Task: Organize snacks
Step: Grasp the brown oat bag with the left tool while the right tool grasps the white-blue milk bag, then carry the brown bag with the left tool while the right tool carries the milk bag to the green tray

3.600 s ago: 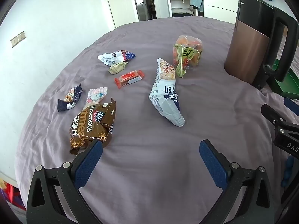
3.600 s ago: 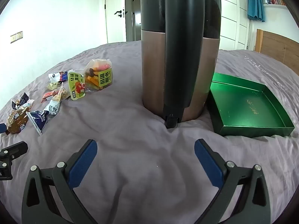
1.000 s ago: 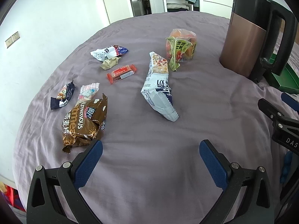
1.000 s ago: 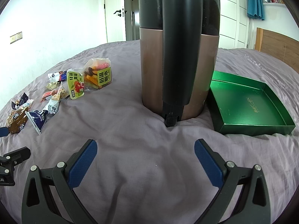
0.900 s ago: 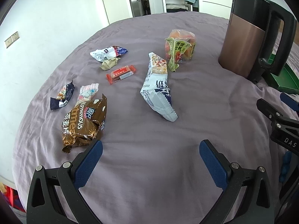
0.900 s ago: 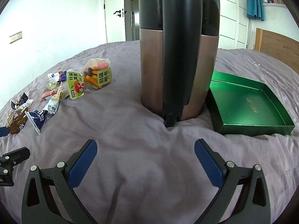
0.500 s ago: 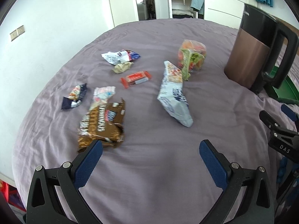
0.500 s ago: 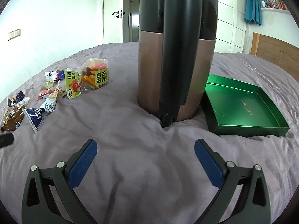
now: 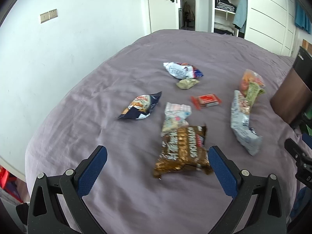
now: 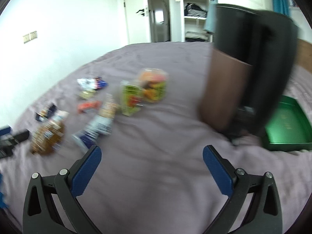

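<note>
Both claws are wide open and hold nothing. The left gripper point(image 9: 156, 160) hangs just above the brown snack bag point(image 9: 182, 153), which lies on the purple bed cover point(image 9: 120, 78) between its two blue pads. More snacks lie all around it: a dark blue bag point(image 9: 140, 107), a pale packet point(image 9: 176, 117) touching the brown one, a red bar point(image 9: 206, 101) and a long white bag point(image 9: 242, 122). The right gripper point(image 10: 152, 160) hangs over bare cover near the tall brown jug point(image 10: 245, 74), and the green tray point(image 10: 286, 128) sits beside the jug. No snack is in the tray yet, so I think this is the very start. Next the left claw should drop down and pinch the brown bag.
</note>
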